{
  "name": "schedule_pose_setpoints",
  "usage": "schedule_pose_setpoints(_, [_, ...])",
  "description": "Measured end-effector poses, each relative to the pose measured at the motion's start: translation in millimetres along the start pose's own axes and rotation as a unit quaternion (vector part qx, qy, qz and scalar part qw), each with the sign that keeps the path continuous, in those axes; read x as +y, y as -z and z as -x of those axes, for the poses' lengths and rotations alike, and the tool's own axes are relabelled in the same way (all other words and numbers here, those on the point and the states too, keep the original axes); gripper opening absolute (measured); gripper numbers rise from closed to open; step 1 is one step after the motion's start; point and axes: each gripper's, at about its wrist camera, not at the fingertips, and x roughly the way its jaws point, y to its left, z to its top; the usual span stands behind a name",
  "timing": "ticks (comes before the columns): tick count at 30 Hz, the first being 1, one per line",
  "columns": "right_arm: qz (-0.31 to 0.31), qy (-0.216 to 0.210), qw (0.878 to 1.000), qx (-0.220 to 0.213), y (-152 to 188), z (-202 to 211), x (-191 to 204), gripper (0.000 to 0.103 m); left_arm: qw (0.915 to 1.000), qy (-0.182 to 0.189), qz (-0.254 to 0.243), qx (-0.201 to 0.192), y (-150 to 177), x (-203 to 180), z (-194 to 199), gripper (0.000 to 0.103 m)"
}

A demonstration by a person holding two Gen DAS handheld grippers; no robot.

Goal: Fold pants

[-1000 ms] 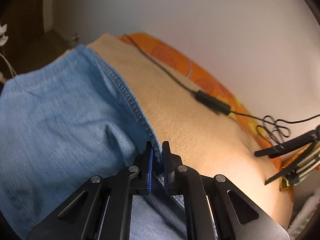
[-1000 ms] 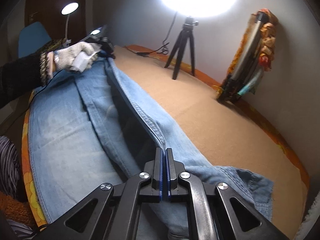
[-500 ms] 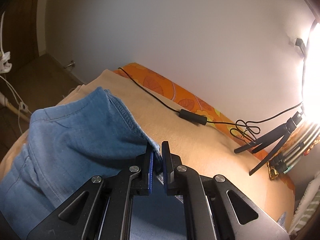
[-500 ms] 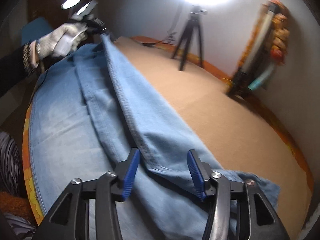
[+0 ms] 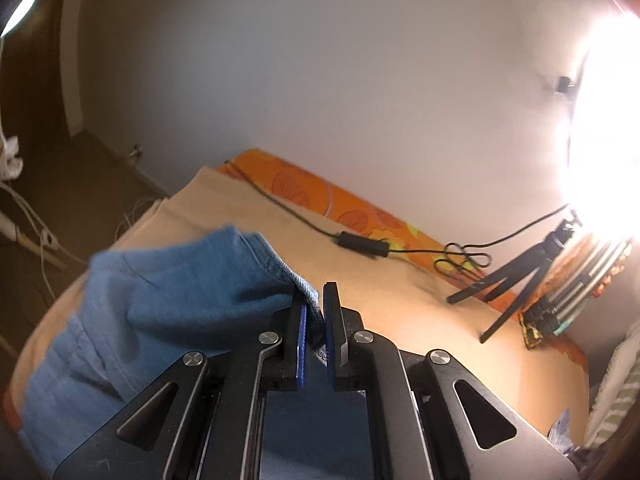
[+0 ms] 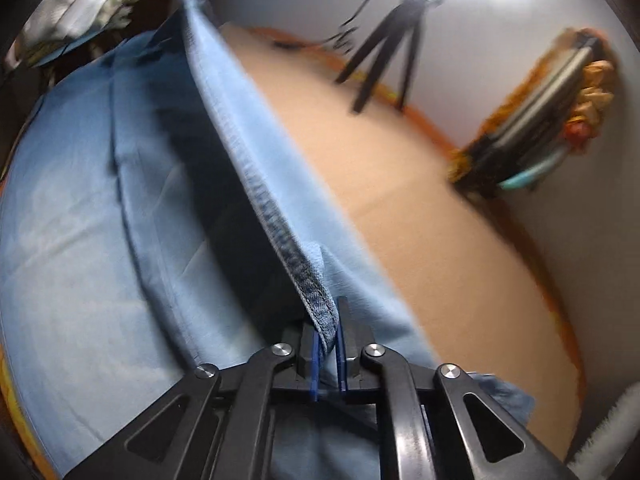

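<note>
Across the tan blanket on the bed, the blue denim pants lie spread, filling the 7 to 10 o'clock part of the right wrist view. One long seamed edge of them is lifted off the rest and runs taut from 6 o'clock up to 11 o'clock. At its near end the right gripper has just closed and pinches that seam between its blue pads. At the far end, near 11 o'clock, a gloved hand carries the other gripper. From the left wrist camera, the left gripper is clamped on a denim hem, the cloth bunching toward 9 o'clock. A black cable crosses the blanket at 1 o'clock, and a tripod stands at 3 o'clock under a bright lamp.
</note>
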Motion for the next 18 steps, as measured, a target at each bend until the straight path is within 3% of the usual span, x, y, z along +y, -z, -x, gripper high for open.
schedule_pose_setpoints(4, [-0.014,0.038,0.998,-0.042,-11.2,51.7,-18.6,0.0,0.9993,0.026,0.006,-0.026,-9.6,-1.9,34.7,0.006])
schedule_pose_setpoints(8, [-0.004,0.056,0.996,-0.067,-8.8,104.7,-12.6,0.0,0.9976,0.05,0.005,-0.048,-1.0,4.3,73.1,0.006])
schedule_pose_setpoints(14, [0.02,0.046,0.996,-0.076,15.0,164.2,35.2,0.0,0.9955,0.077,0.018,-0.053,61.1,41.5,122.0,0.006])
schedule_pose_setpoints(18, [0.018,0.02,0.997,-0.066,43.2,181.4,70.6,0.0,0.997,0.064,0.009,-0.043,118.3,68.9,143.2,0.006])
